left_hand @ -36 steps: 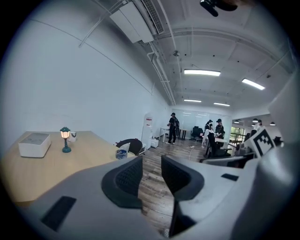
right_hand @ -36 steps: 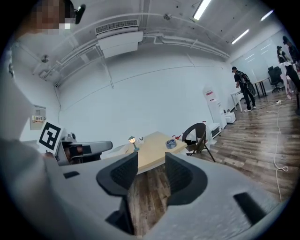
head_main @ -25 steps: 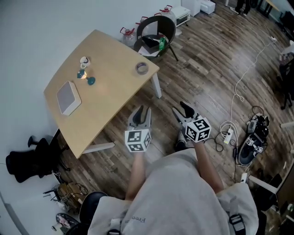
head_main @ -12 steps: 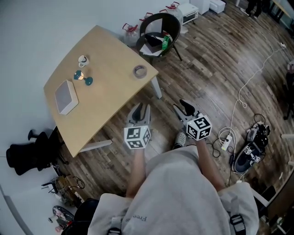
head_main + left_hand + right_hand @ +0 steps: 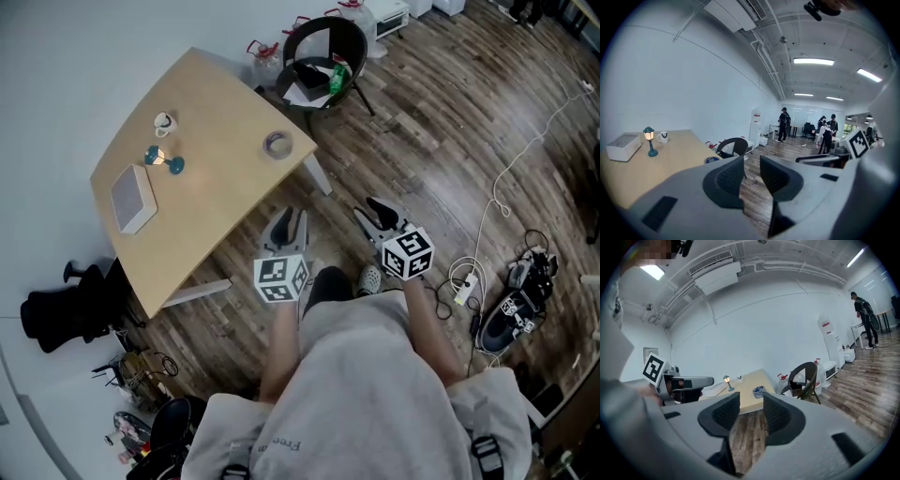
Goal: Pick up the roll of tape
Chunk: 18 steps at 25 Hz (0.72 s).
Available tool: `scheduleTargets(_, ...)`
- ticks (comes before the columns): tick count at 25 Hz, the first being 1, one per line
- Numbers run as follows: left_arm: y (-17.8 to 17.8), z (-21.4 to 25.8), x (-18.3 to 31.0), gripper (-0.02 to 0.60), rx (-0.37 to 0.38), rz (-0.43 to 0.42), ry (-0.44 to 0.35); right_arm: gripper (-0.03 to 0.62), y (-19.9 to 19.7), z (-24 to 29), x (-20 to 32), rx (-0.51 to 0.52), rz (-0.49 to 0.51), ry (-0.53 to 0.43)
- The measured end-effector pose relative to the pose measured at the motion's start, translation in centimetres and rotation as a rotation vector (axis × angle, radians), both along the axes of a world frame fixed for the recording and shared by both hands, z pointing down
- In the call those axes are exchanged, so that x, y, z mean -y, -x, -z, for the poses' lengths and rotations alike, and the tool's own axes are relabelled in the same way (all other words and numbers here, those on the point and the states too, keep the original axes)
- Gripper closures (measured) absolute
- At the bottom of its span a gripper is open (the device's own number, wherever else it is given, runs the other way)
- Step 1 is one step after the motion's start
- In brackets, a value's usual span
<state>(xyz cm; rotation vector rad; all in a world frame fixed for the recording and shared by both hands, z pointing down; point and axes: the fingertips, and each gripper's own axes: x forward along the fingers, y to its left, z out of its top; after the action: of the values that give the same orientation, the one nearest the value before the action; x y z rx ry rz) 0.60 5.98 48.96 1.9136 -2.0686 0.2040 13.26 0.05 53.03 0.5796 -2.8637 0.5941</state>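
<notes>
- The person held the left gripper (image 5: 287,223) and the right gripper (image 5: 373,214) out in front of the chest, side by side and a little apart, both over the floor (image 5: 441,122) and short of the table (image 5: 220,202).
- Both forearms reached forward from a grey shirt (image 5: 356,394), and each tool pointed ahead and slightly downward, its marker cube facing up toward the head camera.
- The left gripper's jaws stood apart with only floorboards showing in the gap; they had just been closing a little, on nothing.
- The right gripper's jaws were likewise parted and empty, and had also just been narrowing.
- The roll of tape (image 5: 277,144) lay flat on the table near the corner closest to the chair (image 5: 323,56), well apart from both tools.
- In the right gripper view the roll of tape (image 5: 758,391) showed just above the gap between the jaws.
- The pale wooden table stood against a white wall (image 5: 66,75) and also carried a small teal lamp (image 5: 164,159), a mug (image 5: 164,123) and a white box (image 5: 133,198).
- A dark round-backed chair stood off the table's far corner, with water jugs (image 5: 262,49) and a white appliance (image 5: 389,17) by the wall.
- White cables (image 5: 497,187) trailed across the dark wood floor to the person's right.
- Several people (image 5: 783,124) stood at the far end of the long, strip-lit room.
</notes>
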Motion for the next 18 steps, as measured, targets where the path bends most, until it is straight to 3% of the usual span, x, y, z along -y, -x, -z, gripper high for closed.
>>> scheduleTargets(9,2.6,-2.2,0.2,0.482,-0.019,0.032,0.053,0.437,1.1,-1.9,0.8,-0.016,-0.003,0.034)
scheduleTargets(18,8.7,-3.3,5.7,0.482,-0.057,0.020,0.065,0.437,6.2,-2.5,6.0,-0.056,-0.039,0.039)
